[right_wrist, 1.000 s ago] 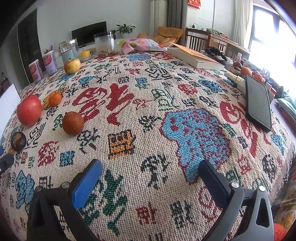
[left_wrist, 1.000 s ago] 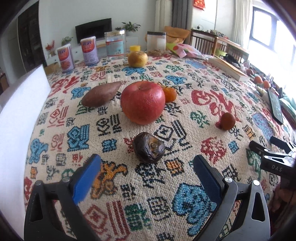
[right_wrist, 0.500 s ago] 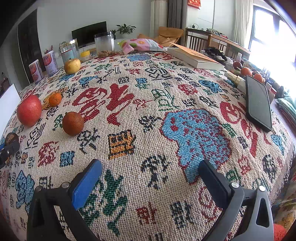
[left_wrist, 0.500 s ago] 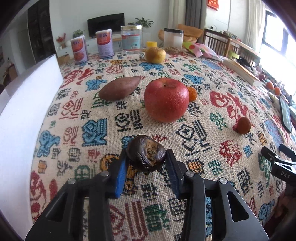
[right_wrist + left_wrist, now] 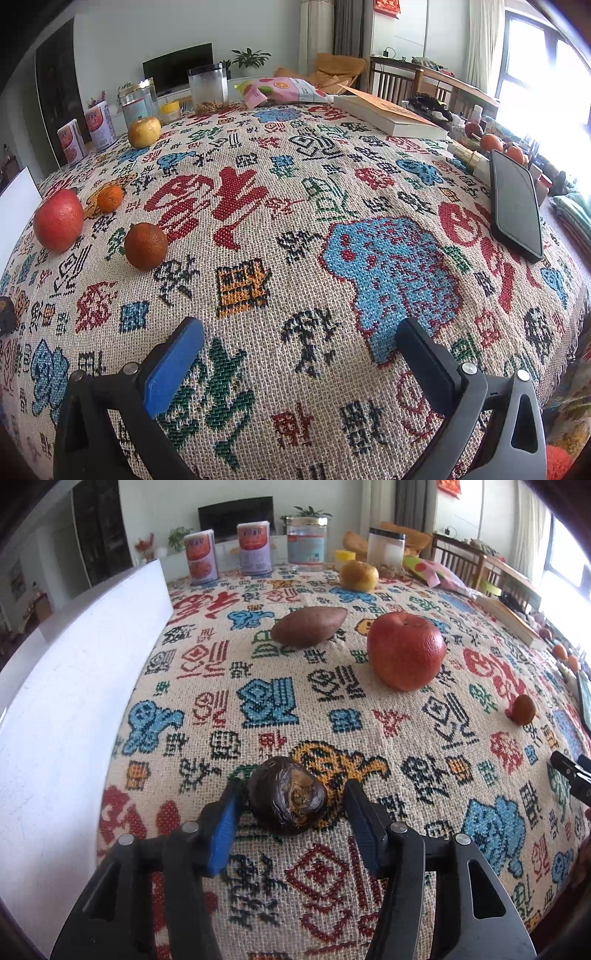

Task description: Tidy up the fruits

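The left gripper brackets a dark wrinkled fruit on the tablecloth: the blue left pad touches its side, while a small gap separates the right finger, so the jaws are not clamped. The apple sits well beyond. The right gripper hangs wide apart over bare cloth.

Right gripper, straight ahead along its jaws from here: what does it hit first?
Probably nothing nearby. The right gripper is open over bare patterned woven tablecloth. The round brownish-orange fruit sits off to its left, the black phone off to its right; depth at the far end is unclear.
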A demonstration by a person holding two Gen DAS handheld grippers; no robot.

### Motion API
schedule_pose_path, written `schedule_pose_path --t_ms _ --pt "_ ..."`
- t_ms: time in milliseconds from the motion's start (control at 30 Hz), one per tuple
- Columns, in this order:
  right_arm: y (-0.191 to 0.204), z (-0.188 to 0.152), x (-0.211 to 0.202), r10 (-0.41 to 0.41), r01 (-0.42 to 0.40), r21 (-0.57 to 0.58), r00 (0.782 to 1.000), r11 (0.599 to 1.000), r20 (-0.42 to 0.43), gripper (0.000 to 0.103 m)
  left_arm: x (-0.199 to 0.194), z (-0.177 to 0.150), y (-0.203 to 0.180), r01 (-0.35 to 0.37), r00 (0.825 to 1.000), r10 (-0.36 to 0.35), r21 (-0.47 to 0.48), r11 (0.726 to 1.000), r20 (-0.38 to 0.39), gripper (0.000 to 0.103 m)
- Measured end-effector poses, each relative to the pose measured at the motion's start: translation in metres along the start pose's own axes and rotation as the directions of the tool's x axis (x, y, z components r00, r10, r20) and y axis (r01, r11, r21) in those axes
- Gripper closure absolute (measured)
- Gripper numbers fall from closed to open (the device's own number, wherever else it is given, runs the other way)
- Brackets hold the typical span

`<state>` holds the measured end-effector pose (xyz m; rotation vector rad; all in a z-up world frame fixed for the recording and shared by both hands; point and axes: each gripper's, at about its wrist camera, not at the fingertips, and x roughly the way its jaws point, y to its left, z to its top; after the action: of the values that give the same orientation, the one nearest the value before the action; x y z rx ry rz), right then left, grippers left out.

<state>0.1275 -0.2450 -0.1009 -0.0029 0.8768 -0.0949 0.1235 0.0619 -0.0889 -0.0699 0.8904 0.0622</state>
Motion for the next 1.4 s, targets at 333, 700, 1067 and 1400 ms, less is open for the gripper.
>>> schedule_pose_path --t_ms 333,700,1067,1400 --pt "0.001 0.0 -0.001 0.001 -0.001 0.0 1.0 1.0 0.001 0.0 0.013 0.0 0.011 -0.038 0.999 0.036 -0.08 0.996 -0.026 0.003" --pt "0.001 0.0 -0.001 0.001 -0.001 0.0 1.0 1.0 0.002 0.0 0.015 0.0 0.011 -0.043 0.999 0.04 -0.086 0.995 -0.029 0.001" --pt "0.001 0.0 -0.001 0.001 -0.001 0.0 1.0 1.0 0.002 0.0 0.015 0.0 0.011 -0.043 0.999 0.041 -0.086 0.995 -0.029 0.001" --pt "0.0 0.0 -0.001 0.002 -0.002 0.0 1.0 1.0 0.002 0.0 0.015 0.0 0.012 -0.043 0.999 0.041 -0.086 0.995 -0.029 0.001"
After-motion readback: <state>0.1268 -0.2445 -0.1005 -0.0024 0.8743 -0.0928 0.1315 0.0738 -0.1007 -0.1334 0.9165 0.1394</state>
